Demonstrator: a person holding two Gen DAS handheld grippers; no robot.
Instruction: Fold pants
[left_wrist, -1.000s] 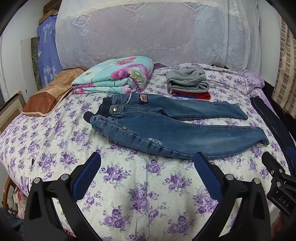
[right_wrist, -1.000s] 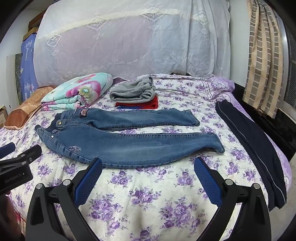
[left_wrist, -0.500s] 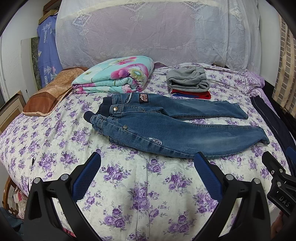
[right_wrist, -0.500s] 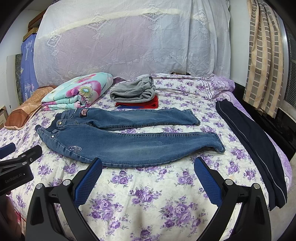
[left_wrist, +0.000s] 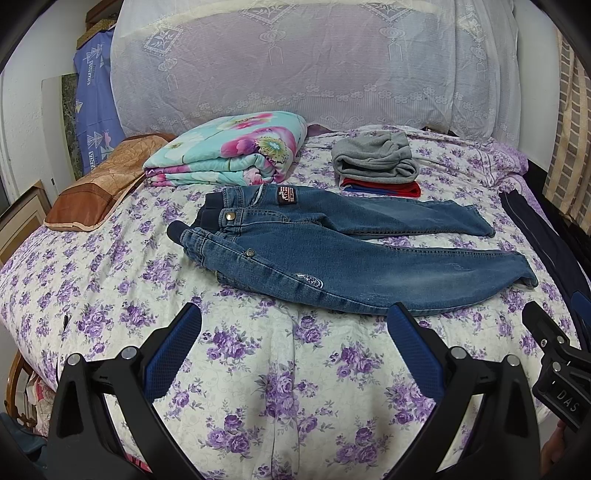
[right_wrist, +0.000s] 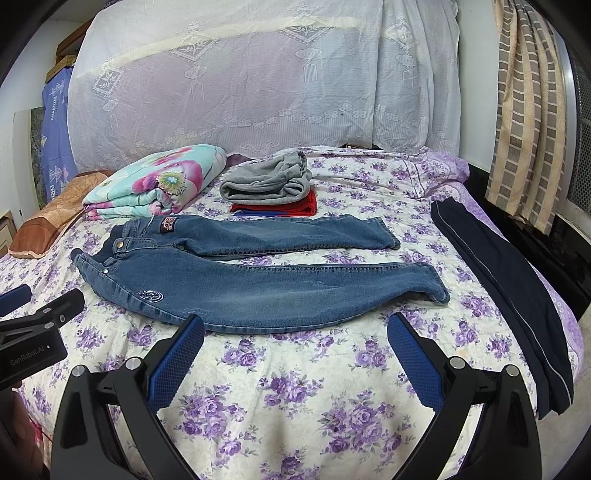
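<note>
Jeans lie flat on the bed beyond my left claw and right claw, both spread apart and empty, their bases cut off below.

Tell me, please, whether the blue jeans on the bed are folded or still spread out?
Spread out: the jeans lie flat on the bedspread, both legs extended full length and apart, neither doubled over.

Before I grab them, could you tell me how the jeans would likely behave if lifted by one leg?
The jeans lie flat and creased on the bedspread, so they would probably drape limply. The thick waistband end would likely drag behind. Denim should grip the open right gripper's textured pads fairly well.
</note>
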